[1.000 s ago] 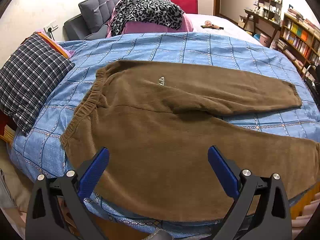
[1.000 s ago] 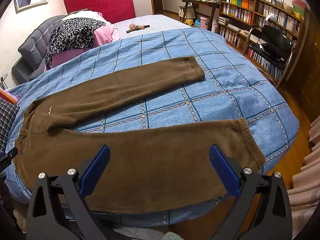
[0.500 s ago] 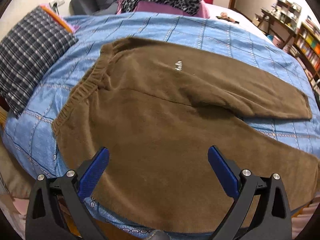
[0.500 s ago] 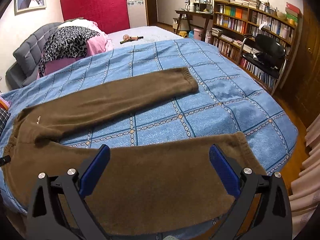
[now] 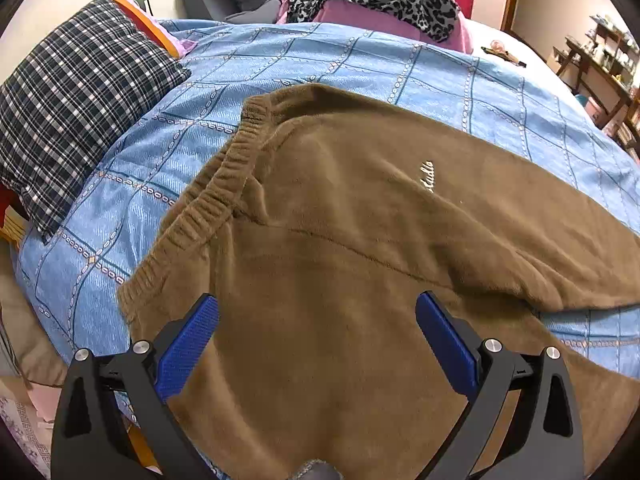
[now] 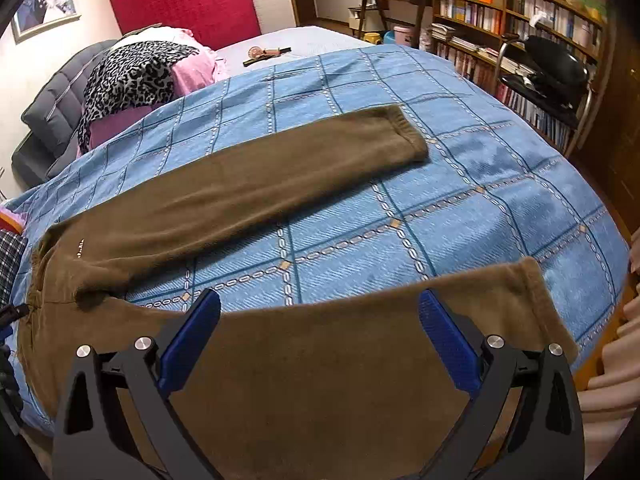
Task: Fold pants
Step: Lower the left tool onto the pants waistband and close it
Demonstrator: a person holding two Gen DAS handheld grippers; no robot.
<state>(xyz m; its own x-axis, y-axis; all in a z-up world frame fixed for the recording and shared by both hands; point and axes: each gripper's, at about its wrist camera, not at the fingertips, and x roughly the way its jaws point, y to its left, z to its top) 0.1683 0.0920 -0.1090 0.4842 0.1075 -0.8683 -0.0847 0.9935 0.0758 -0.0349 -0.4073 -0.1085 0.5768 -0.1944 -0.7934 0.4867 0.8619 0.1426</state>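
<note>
Jaws spread wide, left gripper point(image 5: 316, 332) and right gripper point(image 6: 318, 328), nothing pinched. Brown pants point(image 5: 360, 240) flat on blue bedspread point(image 6: 480, 200), legs apart. Near leg's edge: pinch at waist and cuff, contact apparently absent.

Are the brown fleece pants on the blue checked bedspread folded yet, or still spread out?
Spread out, unfolded. The brown fleece pants lie flat on the blue checked bedspread, both legs apart with bedspread showing between them.

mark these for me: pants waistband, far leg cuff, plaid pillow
pants waistband point(image 5: 224, 184), left wrist view, on the ribbed elastic edge.
far leg cuff point(image 6: 406, 128), right wrist view, on the gathered end of the far leg.
plaid pillow point(image 5: 76, 104), left wrist view, on the middle of its checked cover.
</note>
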